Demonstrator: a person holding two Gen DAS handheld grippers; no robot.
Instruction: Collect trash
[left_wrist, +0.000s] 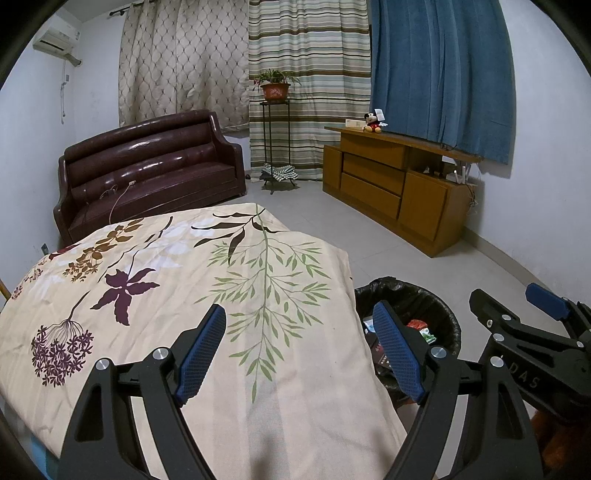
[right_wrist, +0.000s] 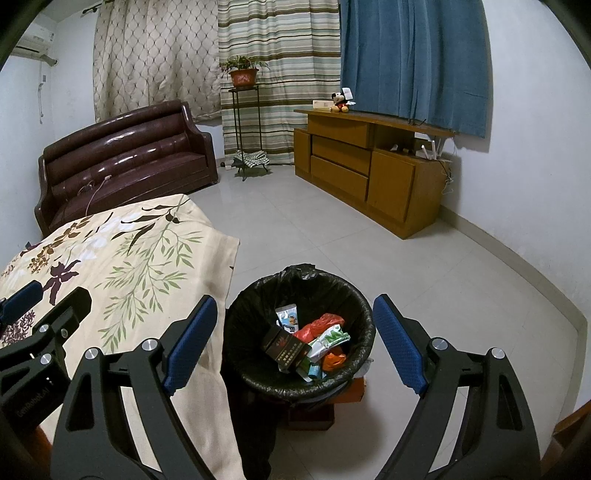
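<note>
- Presently, left gripper (left_wrist: 299, 350): lower centre of the left wrist view, jaws wide apart, nothing between the blue pads; it hangs over the bedspread.
- Right gripper (right_wrist: 295, 345): lower centre of the right wrist view, jaws wide apart, nothing clamped; its black frame also shows at the lower right edge of the left wrist view.
- Trash bin (right_wrist: 236, 332): round, lined with a black bag, standing on the floor at the bed's corner. In the right wrist view it sits in the gap between the two open fingers, lower centre of the frame, beyond the fingertips and not touching them. In the left wrist view it (left_wrist: 447, 314) lies behind the right-hand finger, lower right of the frame.
- Trash (right_wrist: 317, 341): already inside the bin; a dark box with red print (right_wrist: 284, 345), a white tube (right_wrist: 287, 316), red, orange and green-and-white wrappers, heaped together.
- Bedspread (left_wrist: 221, 280): cream, printed with green leaves and purple flowers, filling the lower left of both views; its edge hangs just beside the bin.
- Sofa (left_wrist: 147, 166): dark brown leather, mid left, a white cable on its seat.
- Plant stand (left_wrist: 275, 122): black, slim, upper centre, bearing a potted plant (left_wrist: 275, 86).
- Cabinet (left_wrist: 399, 184): wooden, mid right, a plush toy (left_wrist: 372, 123) on top.
- Curtains: patterned, striped and blue, across the top.
</note>
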